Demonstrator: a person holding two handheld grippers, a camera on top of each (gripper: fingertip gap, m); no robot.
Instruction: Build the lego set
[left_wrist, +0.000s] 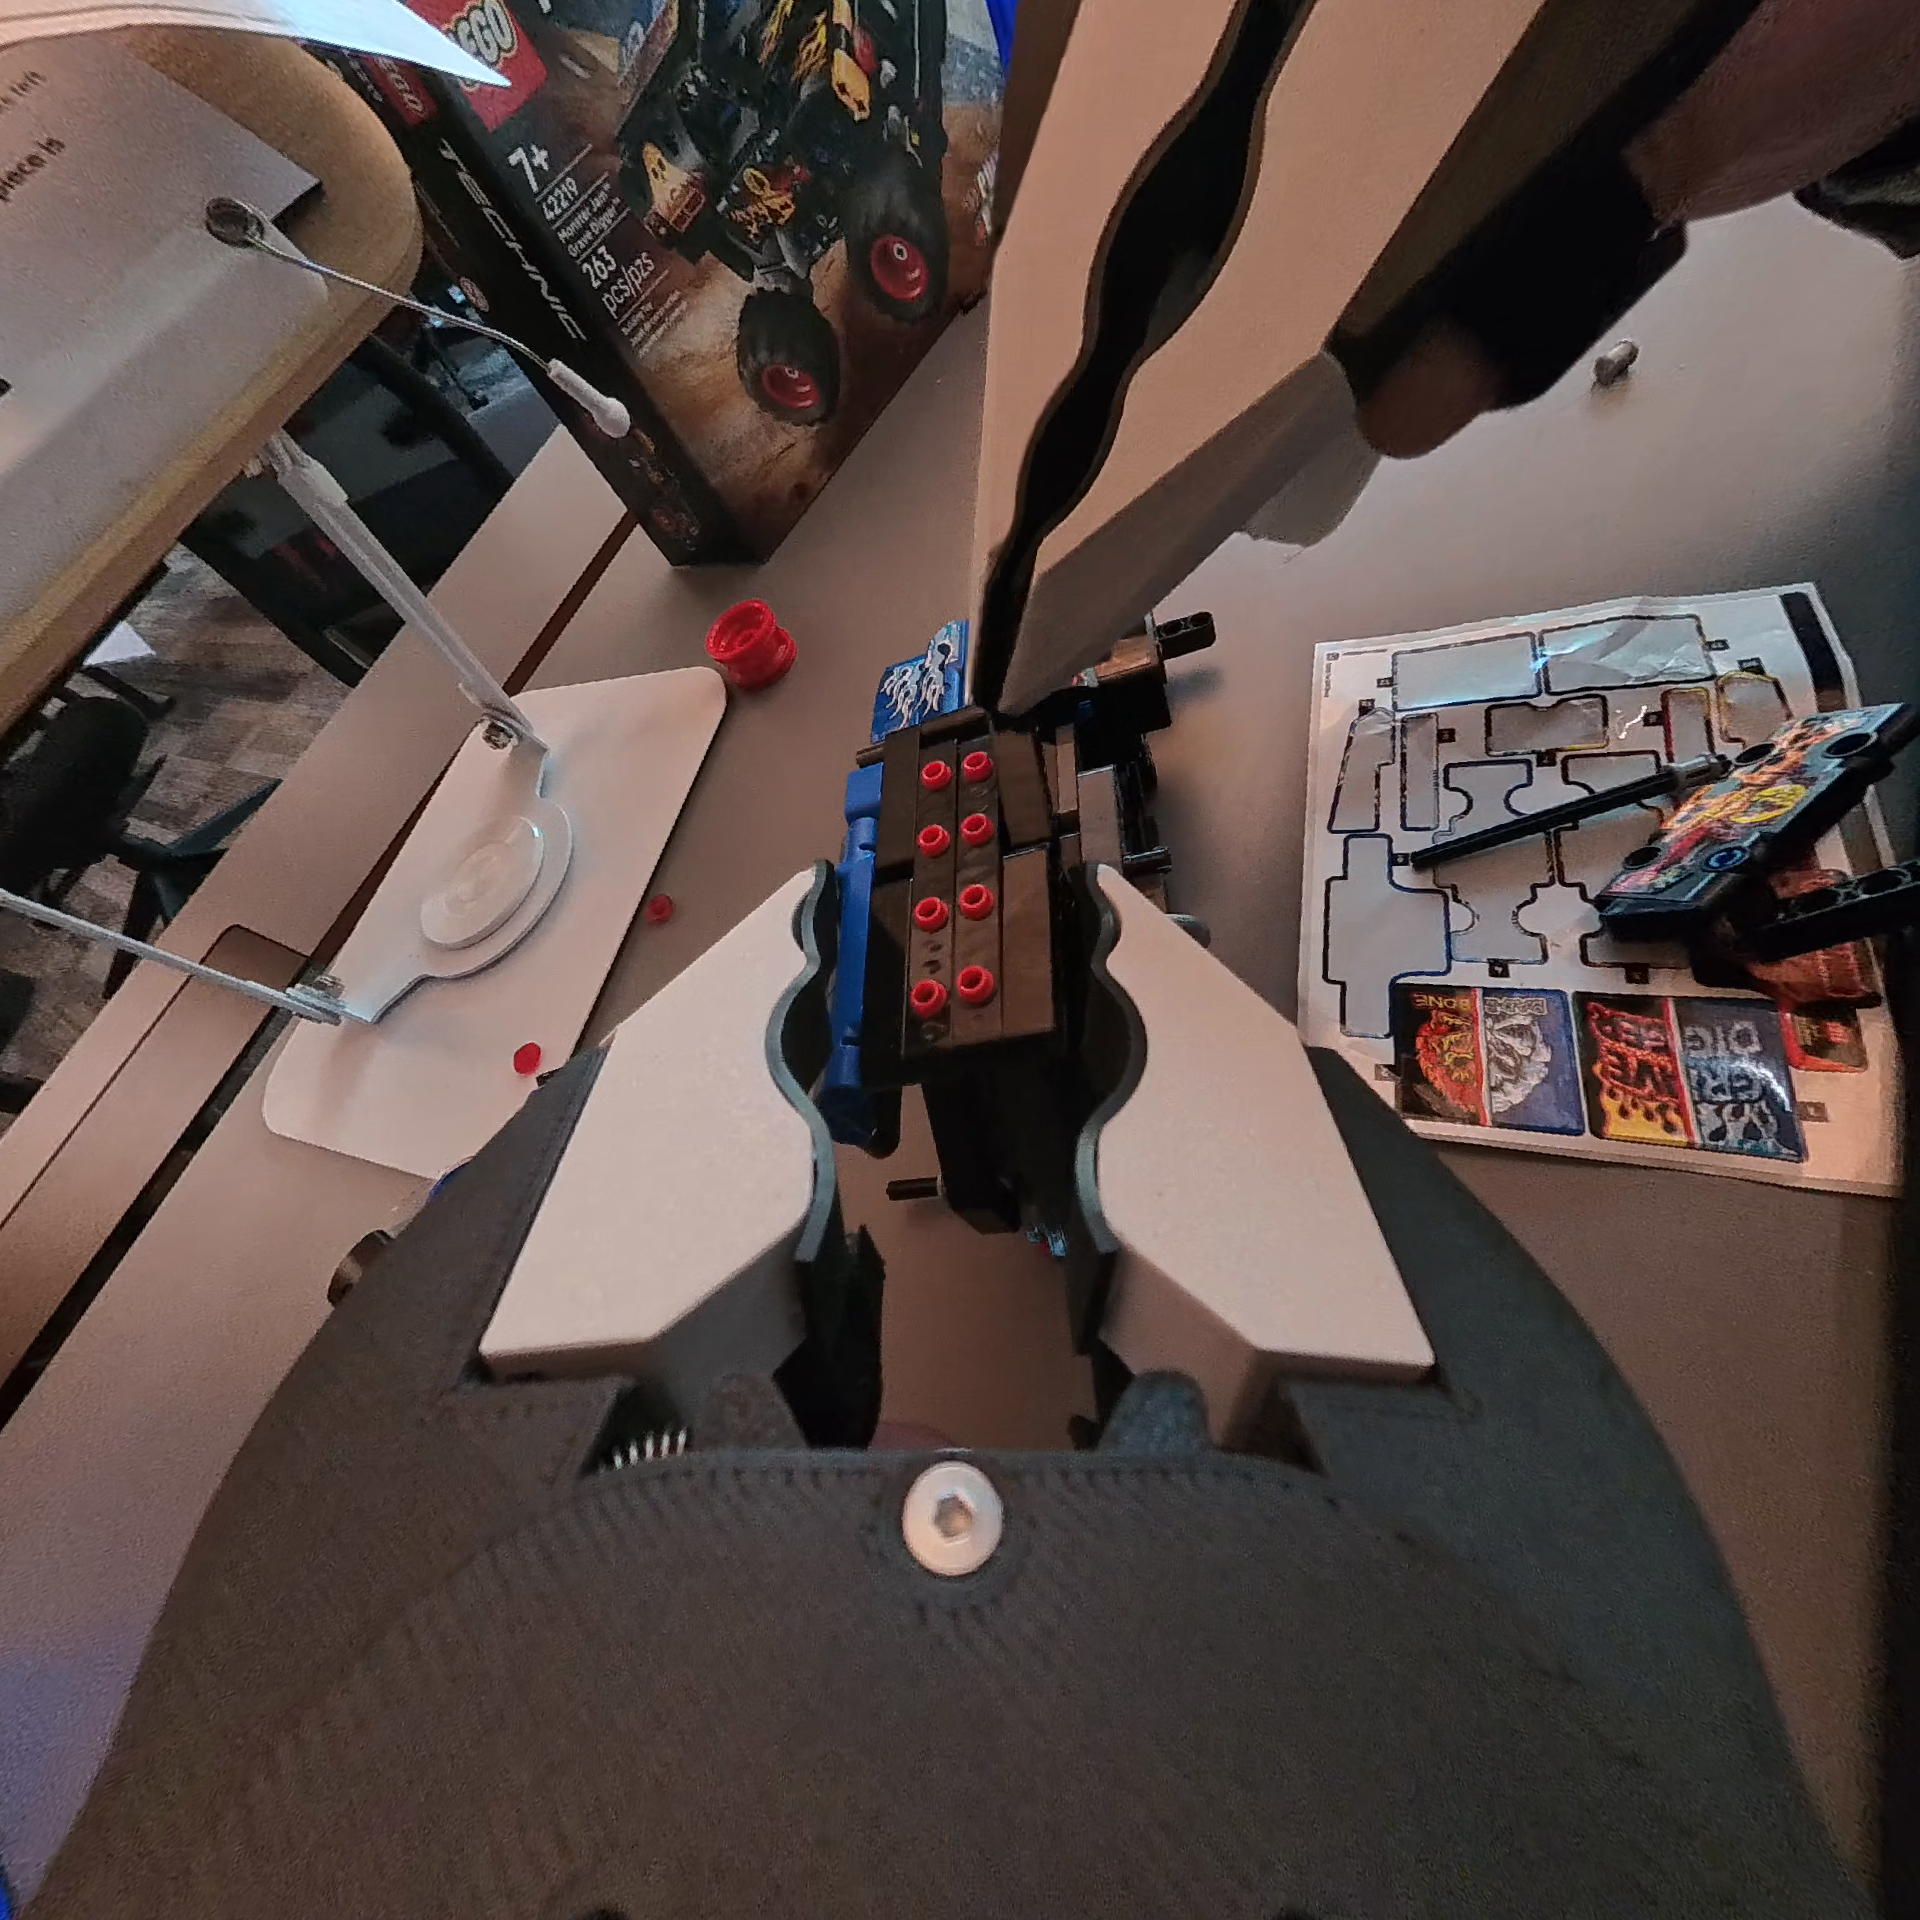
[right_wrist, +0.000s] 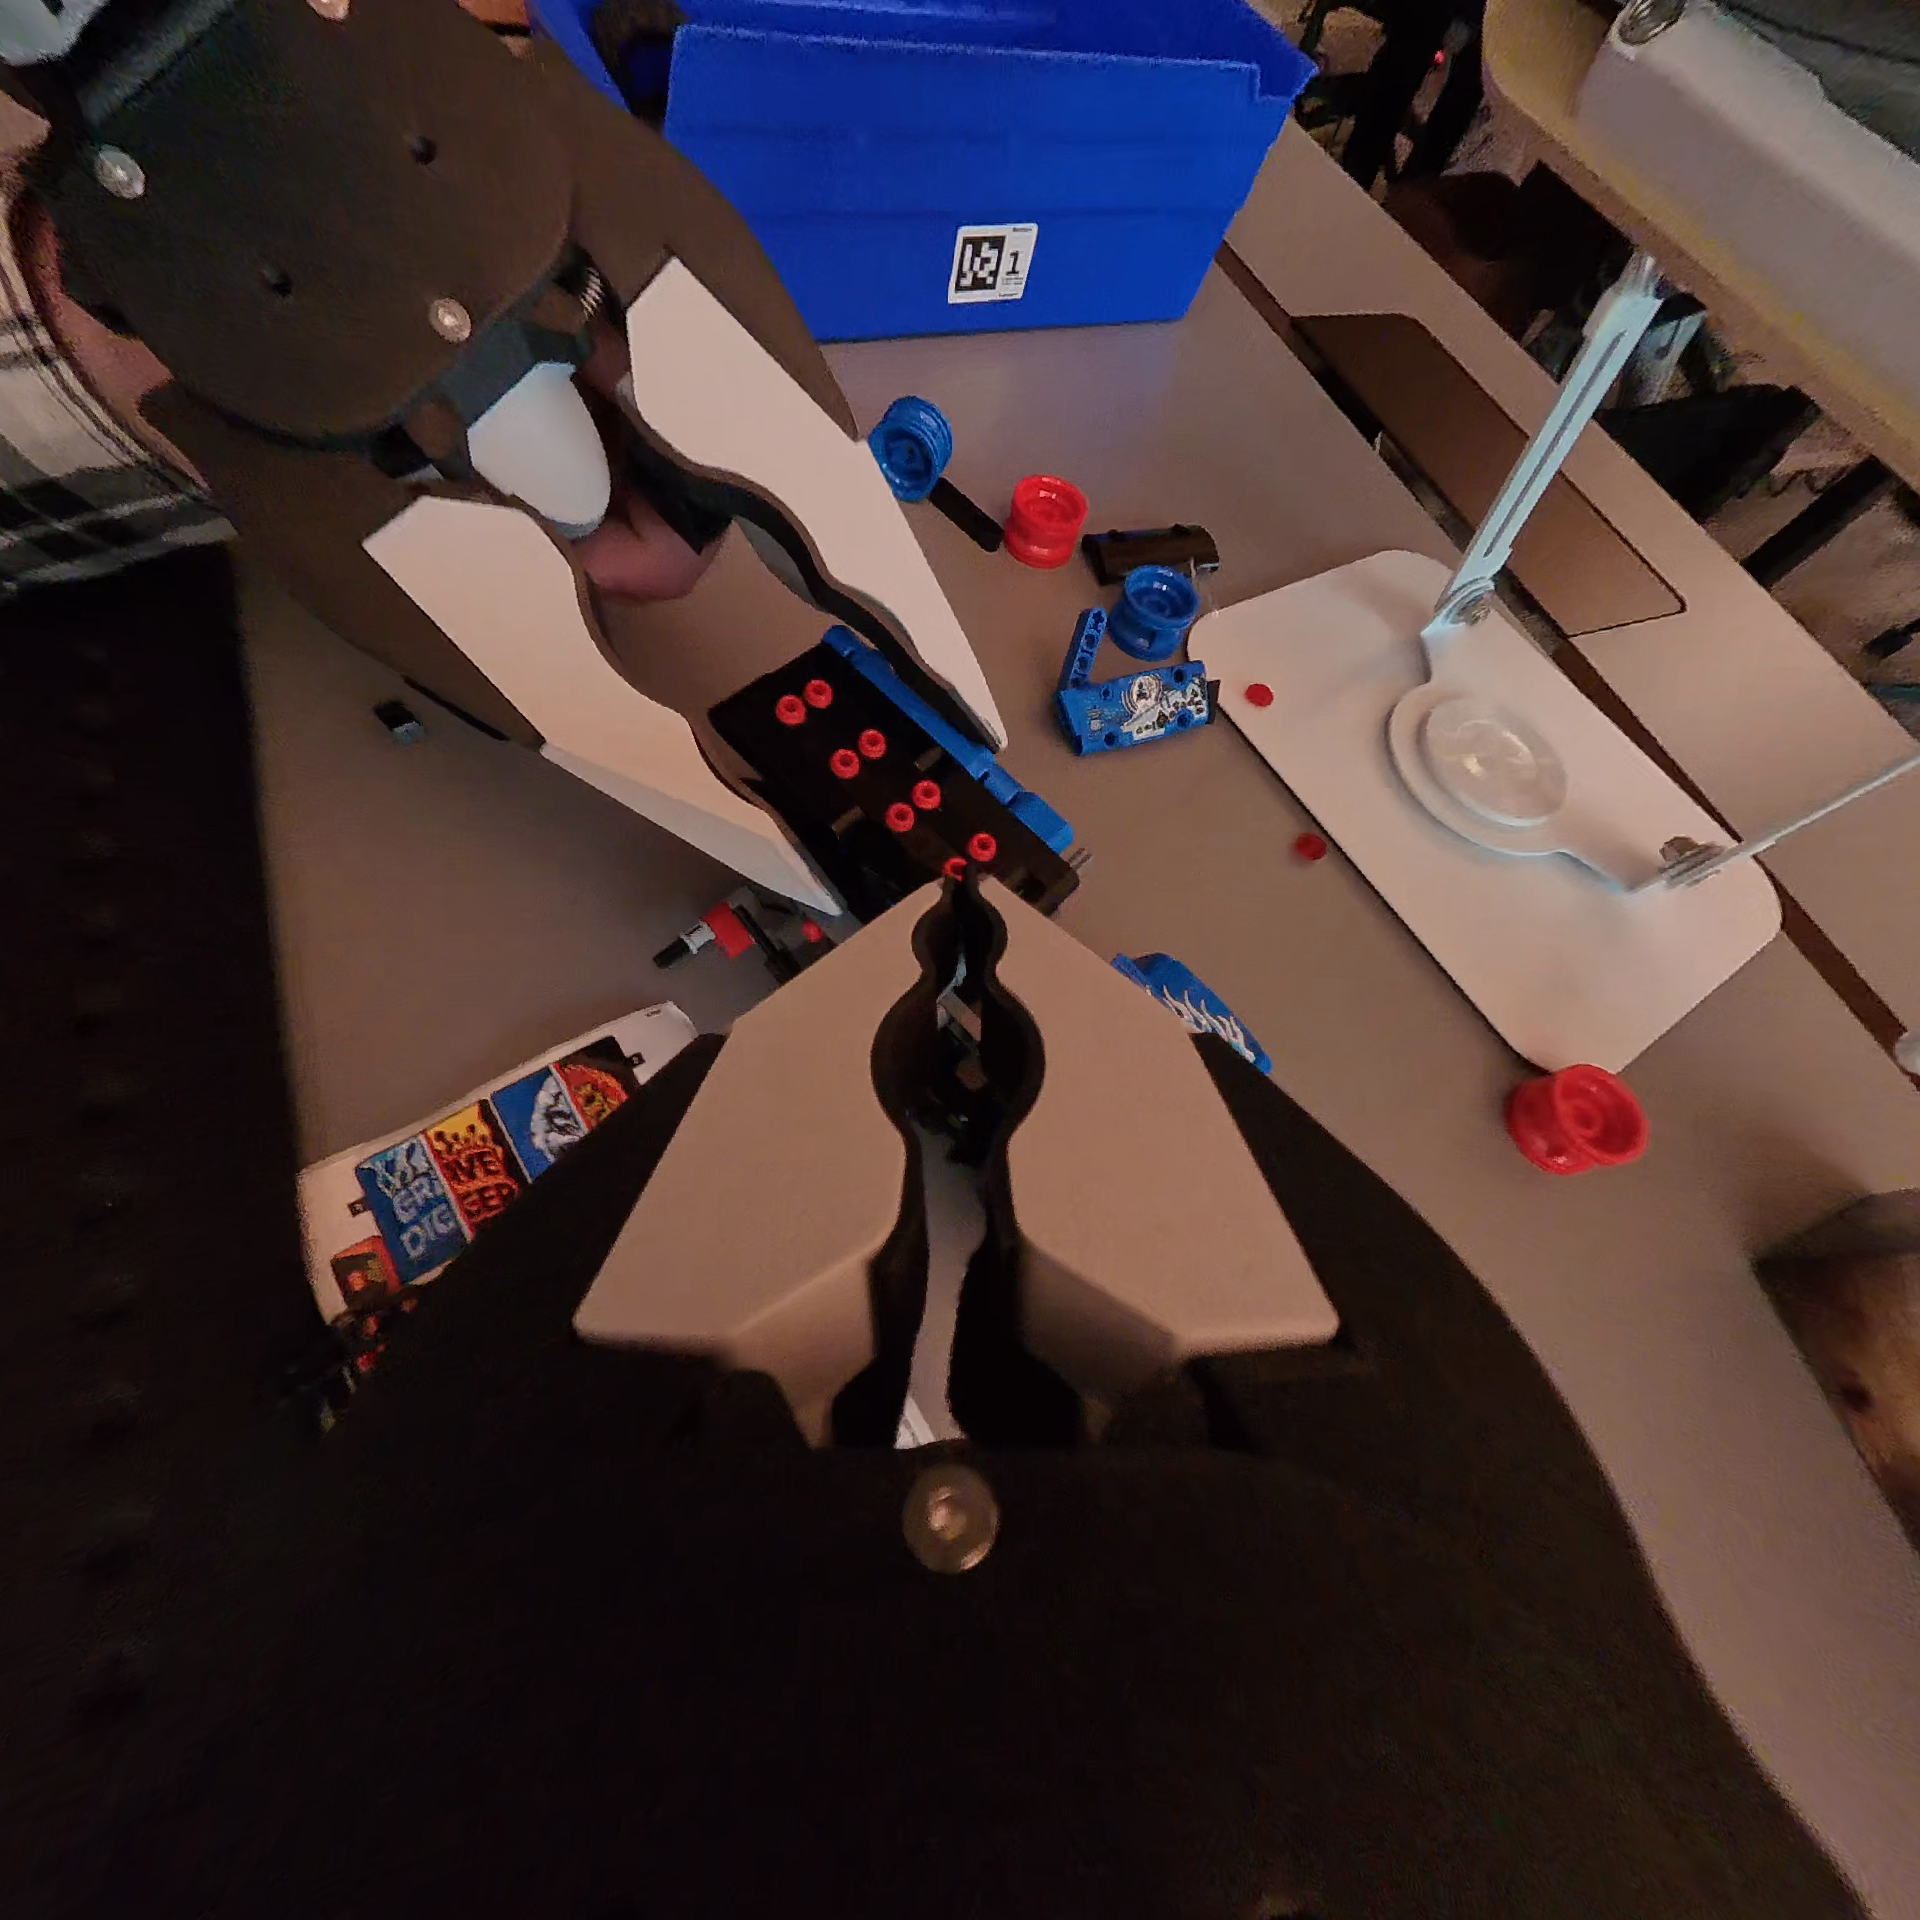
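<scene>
A black and blue lego model (left_wrist: 961, 935) with two rows of red studs on top lies on the grey table (left_wrist: 1351, 520). My left gripper (left_wrist: 961, 883) is shut on the model, one finger against its blue side and the other against its black side. The right wrist view shows the model (right_wrist: 883, 769) between the left gripper's (right_wrist: 914, 821) white fingers. My right gripper (right_wrist: 961, 883) is shut, with its tips at the end of the model beside a red stud (right_wrist: 982, 847). In the left wrist view the right gripper (left_wrist: 992, 696) comes down from above onto the model's far end.
The set's box (left_wrist: 727, 260) stands at the back. A sticker sheet (left_wrist: 1590, 883) with a black stickered panel (left_wrist: 1756, 821) lies to the right. A white stand base (right_wrist: 1455, 790), a blue bin (right_wrist: 966, 177), blue (right_wrist: 911, 447) and red hubs (right_wrist: 1576, 1117), a blue panel (right_wrist: 1138, 707) and loose red studs (right_wrist: 1310, 847) lie around. My two grippers' fingertips are within a few centimetres of each other.
</scene>
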